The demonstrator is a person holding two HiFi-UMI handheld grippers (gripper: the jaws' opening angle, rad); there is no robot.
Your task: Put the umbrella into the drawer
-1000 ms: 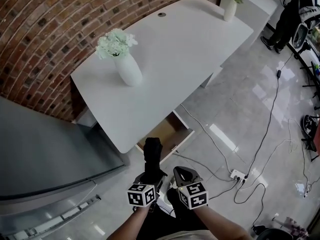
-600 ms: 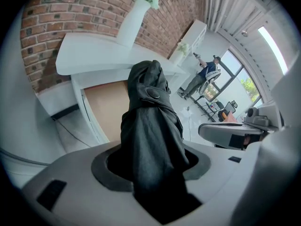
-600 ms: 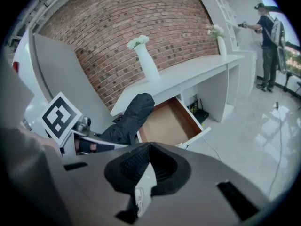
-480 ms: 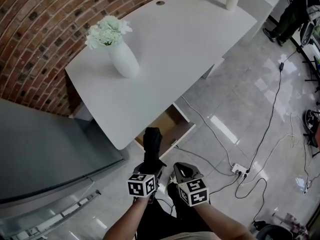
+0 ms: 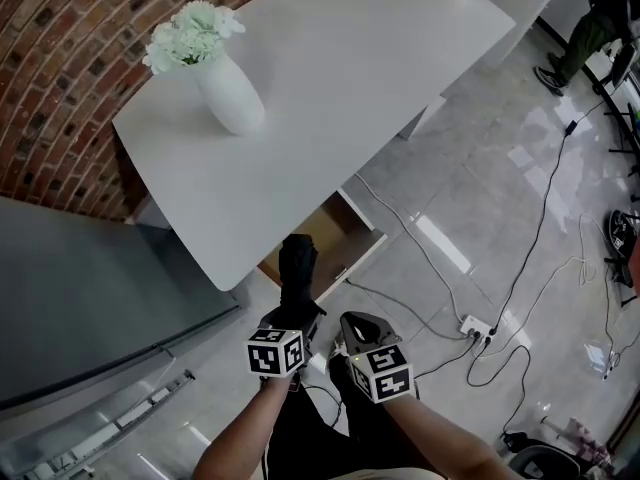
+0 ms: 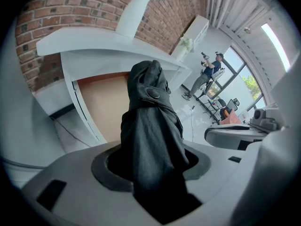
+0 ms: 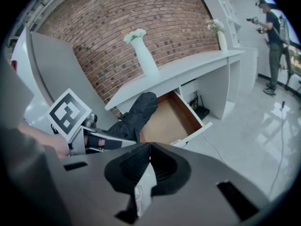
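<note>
A folded black umbrella (image 5: 297, 273) sticks forward out of my left gripper (image 5: 290, 318), whose jaws are shut on its lower end. In the left gripper view the umbrella (image 6: 153, 126) fills the middle, its strap and snap toward the open drawer (image 6: 101, 107). That drawer (image 5: 330, 230) is pulled out from under the white desk (image 5: 330, 78), its brown bottom bare. The umbrella's tip hangs over the drawer's front left corner. My right gripper (image 5: 355, 326) hovers just right of the left one, shut on nothing. The right gripper view shows the umbrella (image 7: 138, 112) beside the drawer (image 7: 171, 117).
A white vase of pale flowers (image 5: 225, 93) stands on the desk. A grey cabinet (image 5: 80, 298) sits to the left. Cables and a power strip (image 5: 475, 328) lie on the tiled floor at right. A person (image 5: 600, 18) stands far right.
Both grippers and the umbrella have come slightly closer to the drawer; the umbrella's tip now reaches the drawer's front corner. Grip unchanged.
</note>
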